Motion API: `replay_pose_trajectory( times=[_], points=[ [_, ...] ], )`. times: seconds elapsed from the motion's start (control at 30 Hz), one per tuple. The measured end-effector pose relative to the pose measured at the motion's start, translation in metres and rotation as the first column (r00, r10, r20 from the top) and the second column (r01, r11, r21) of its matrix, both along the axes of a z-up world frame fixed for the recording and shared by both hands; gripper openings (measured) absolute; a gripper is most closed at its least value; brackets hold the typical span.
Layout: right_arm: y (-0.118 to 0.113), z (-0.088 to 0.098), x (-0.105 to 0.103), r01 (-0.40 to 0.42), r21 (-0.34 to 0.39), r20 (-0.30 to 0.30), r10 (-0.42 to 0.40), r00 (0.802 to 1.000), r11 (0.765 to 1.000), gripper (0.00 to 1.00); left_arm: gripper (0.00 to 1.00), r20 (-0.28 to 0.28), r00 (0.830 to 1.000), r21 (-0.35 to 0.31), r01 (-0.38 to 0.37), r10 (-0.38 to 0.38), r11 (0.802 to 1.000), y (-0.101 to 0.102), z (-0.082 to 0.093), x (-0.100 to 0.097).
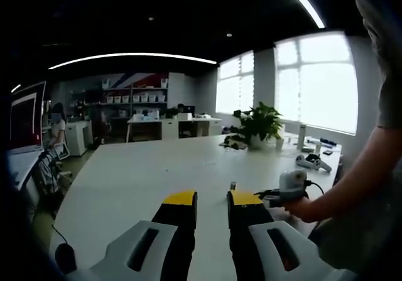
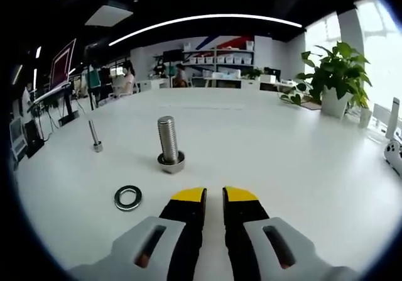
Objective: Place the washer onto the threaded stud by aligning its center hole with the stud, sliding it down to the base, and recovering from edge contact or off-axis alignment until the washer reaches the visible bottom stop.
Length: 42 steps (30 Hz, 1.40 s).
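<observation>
On the white tabletop (image 2: pixel 282 149) a thin upright pin (image 2: pixel 95 136) stands left of the threaded stud (image 2: pixel 169 144), the flat steel washer (image 2: pixel 128 197) lies nearer, unobstructed, ahead-left of the right gripper (image 2: pixel 213 195), both grippers' jaws narrowly parted and empty.

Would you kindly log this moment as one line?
flat metal washer: on table, untouched | upright threaded steel stud: bare | right gripper: open, empty | left gripper: open, empty

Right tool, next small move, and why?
Probably shift the right tool left and down onto the flat silver metal washer. The washer lies on the white table, left of the tool and apart from the upright threaded steel stud; the jaws hold nothing.
</observation>
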State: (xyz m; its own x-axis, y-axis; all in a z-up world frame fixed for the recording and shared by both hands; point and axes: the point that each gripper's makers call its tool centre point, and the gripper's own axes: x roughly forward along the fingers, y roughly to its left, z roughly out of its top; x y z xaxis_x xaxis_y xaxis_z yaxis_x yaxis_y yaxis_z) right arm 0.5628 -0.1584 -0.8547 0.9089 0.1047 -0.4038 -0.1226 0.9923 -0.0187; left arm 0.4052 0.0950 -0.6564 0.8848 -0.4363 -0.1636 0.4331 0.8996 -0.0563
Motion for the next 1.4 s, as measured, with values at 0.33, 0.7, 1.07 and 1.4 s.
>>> replay_pose_trajectory(
  times=[0.33,0.7,1.07,1.4],
  points=[
    [0.005,0.008,-0.002,-0.001,0.012,0.013,0.001,1.0,1.0,0.22,0.17,0.007,1.0,-0.009,0.005,-0.005,1.0,-0.001,0.003,0.0],
    [0.01,0.016,-0.008,-0.002,0.045,0.028,0.001,1.0,0.999,0.29,0.17,0.017,1.0,-0.009,0.004,-0.004,1.0,-0.001,0.005,0.0],
    [0.045,0.013,-0.022,-0.063,0.064,0.018,0.062,0.998,0.996,0.35,0.17,0.026,1.0,-0.019,0.005,-0.005,1.0,-0.001,0.008,0.0],
    [0.067,-0.002,-0.032,-0.115,0.064,-0.014,0.116,0.993,0.991,0.37,0.17,0.028,1.0,-0.026,-0.005,0.006,1.0,0.002,0.009,0.0]
  ],
)
